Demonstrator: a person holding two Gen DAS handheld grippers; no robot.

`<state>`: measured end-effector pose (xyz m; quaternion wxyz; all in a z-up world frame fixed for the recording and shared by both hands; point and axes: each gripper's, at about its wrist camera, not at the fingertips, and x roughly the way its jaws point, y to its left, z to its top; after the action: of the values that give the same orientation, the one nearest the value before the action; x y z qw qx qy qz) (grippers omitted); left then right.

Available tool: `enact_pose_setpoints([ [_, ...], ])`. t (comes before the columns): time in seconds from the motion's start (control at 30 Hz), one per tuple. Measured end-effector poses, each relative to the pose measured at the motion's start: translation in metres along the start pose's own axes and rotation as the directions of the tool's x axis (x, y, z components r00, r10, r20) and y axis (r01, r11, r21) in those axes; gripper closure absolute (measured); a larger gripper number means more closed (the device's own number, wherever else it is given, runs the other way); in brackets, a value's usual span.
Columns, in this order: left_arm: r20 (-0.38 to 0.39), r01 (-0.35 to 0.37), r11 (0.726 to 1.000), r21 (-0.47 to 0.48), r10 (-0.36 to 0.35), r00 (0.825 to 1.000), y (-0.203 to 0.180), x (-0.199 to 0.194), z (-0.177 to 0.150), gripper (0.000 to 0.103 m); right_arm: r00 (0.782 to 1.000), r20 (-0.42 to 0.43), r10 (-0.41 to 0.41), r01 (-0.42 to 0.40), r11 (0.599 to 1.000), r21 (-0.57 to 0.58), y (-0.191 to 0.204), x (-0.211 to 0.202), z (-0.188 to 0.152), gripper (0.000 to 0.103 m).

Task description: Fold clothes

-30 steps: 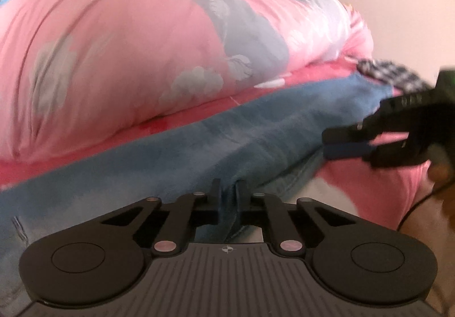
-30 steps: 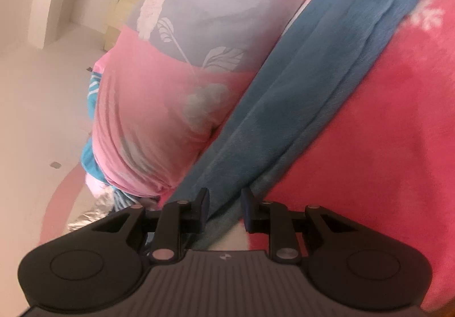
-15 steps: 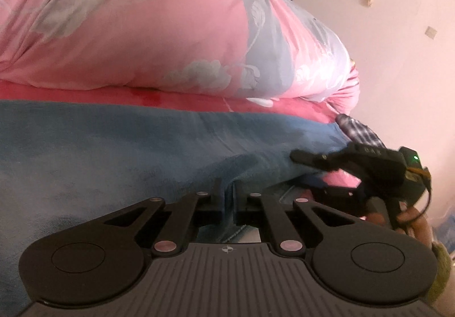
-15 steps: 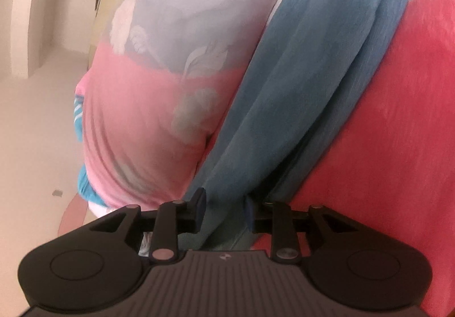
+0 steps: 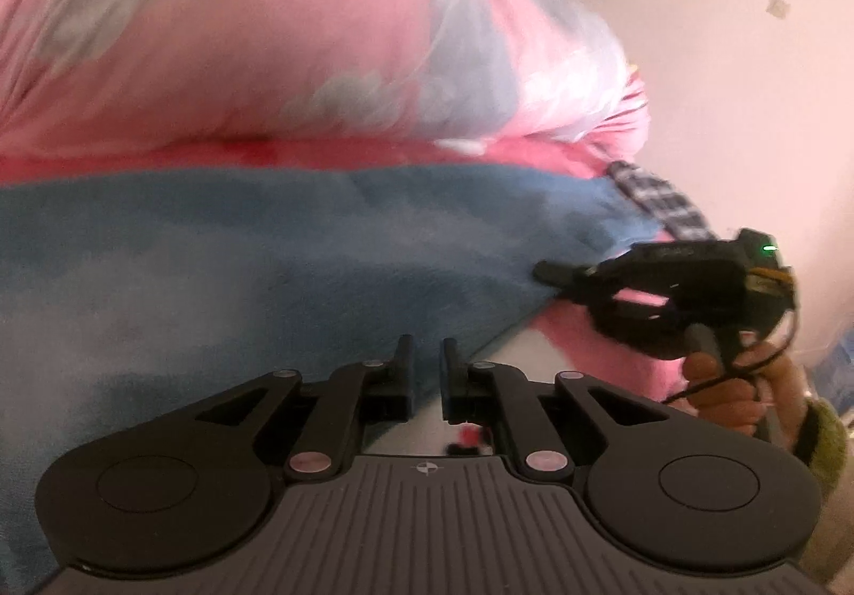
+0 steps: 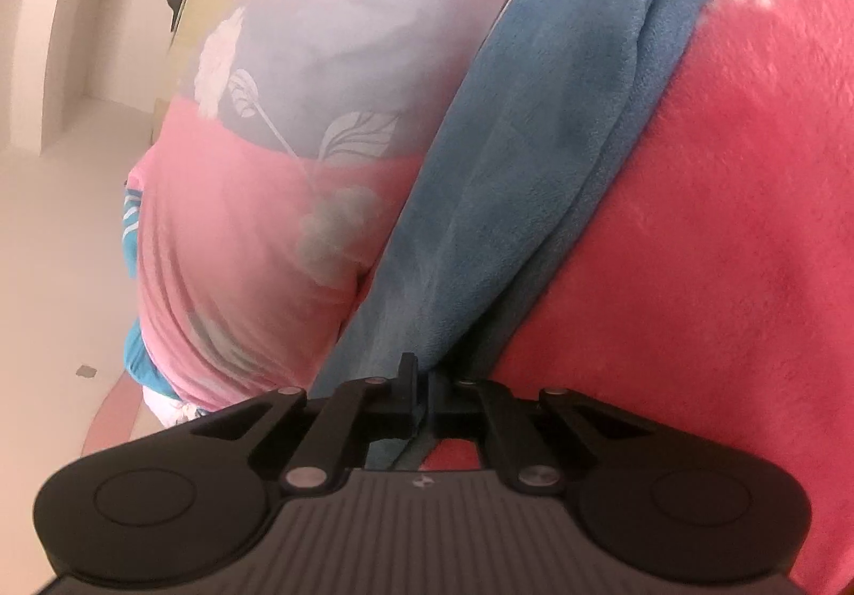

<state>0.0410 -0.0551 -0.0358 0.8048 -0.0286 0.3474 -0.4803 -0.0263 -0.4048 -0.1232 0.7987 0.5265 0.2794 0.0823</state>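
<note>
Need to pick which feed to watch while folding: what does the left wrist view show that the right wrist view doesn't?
Only the left wrist view: the right tongs seen from outside, nipping the blue garment's end, the hand holding them, a checkered cloth.

Only the right wrist view: the floor, a cardboard box, the garment as a folded strip pinched in those tongs.

Both: the blue garment, the floral quilt, the pink blanket.
</note>
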Motion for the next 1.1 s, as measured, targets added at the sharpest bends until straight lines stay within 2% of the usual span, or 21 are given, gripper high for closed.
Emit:
enact_pose_setpoints([
  [0.07,0.034,0.013,1.0,0.007,-0.013,0.999,-0.003,-0.008,0.003,0.092,1.0,-0.012,-0.02,0.02,1.0,-0.023,0.003,-0.006,0.0,0.098],
  [0.13,0.06,-0.009,1.0,-0.005,0.009,0.998,-0.003,-0.008,0.007,0.087,0.999,-0.016,-0.044,0.044,0.998,-0.054,0.004,-0.015,-0.002,0.098],
  [0.2,0.058,-0.063,0.998,-0.008,0.063,0.996,-0.002,0.003,0.01,0.083,0.996,0.005,-0.085,0.085,0.99,-0.111,0.006,-0.029,-0.003,0.098],
  [0.27,0.045,-0.126,0.992,-0.004,0.126,0.991,-0.002,0.017,0.013,0.079,0.991,0.068,-0.116,0.127,0.974,-0.187,0.013,-0.044,-0.001,0.098],
  [0.33,0.028,-0.175,0.985,0.007,0.174,0.984,-0.002,0.031,0.011,0.078,0.988,0.117,-0.105,0.13,0.963,-0.238,0.023,-0.055,0.006,0.098],
  [0.43,0.016,-0.206,0.979,0.006,0.206,0.978,0.001,0.042,0.003,0.077,0.985,0.153,-0.076,0.122,0.941,-0.316,0.039,-0.055,0.018,0.098],
  [0.53,0.042,-0.197,0.98,0.004,0.197,0.98,0.003,0.04,-0.004,0.075,0.973,0.176,-0.149,0.213,0.869,-0.447,0.049,-0.037,0.021,0.097],
  [0.57,0.049,-0.191,0.982,0.004,0.19,0.981,0.004,0.038,-0.006,0.075,0.962,0.183,-0.2,0.267,0.823,-0.502,0.048,-0.029,0.018,0.097],
  [0.6,0.054,-0.183,0.983,0.006,0.183,0.982,0.005,0.037,-0.007,0.075,0.943,0.205,-0.264,0.334,0.76,-0.558,0.044,-0.02,0.013,0.098],
  [0.63,0.059,-0.175,0.984,0.009,0.175,0.983,0.007,0.036,-0.008,0.074,0.928,0.228,-0.295,0.372,0.705,-0.603,0.041,-0.015,0.006,0.099],
  [0.7,0.068,-0.158,0.987,0.007,0.157,0.985,0.01,0.034,-0.01,0.074,0.923,0.264,-0.279,0.384,0.637,-0.669,0.04,-0.017,-0.006,0.098],
  [0.8,0.084,-0.121,0.992,-0.02,0.123,0.989,0.016,0.032,-0.013,0.071,0.895,0.324,-0.307,0.445,0.549,-0.708,0.058,-0.026,-0.011,0.097],
  [0.87,0.095,-0.099,0.994,-0.043,0.103,0.99,0.02,0.03,-0.015,0.07,0.882,0.373,-0.288,0.47,0.507,-0.723,0.065,-0.032,-0.008,0.097],
  [1.03,0.107,-0.072,0.995,-0.063,0.078,0.991,0.024,0.028,-0.017,0.07,0.808,0.42,-0.413,0.575,0.395,-0.716,0.043,-0.019,0.016,0.092],
  [1.1,0.111,-0.061,0.996,-0.071,0.068,0.992,0.026,0.028,-0.017,0.069,0.815,0.414,-0.406,0.57,0.43,-0.7,0.033,-0.031,0.018,0.092],
])
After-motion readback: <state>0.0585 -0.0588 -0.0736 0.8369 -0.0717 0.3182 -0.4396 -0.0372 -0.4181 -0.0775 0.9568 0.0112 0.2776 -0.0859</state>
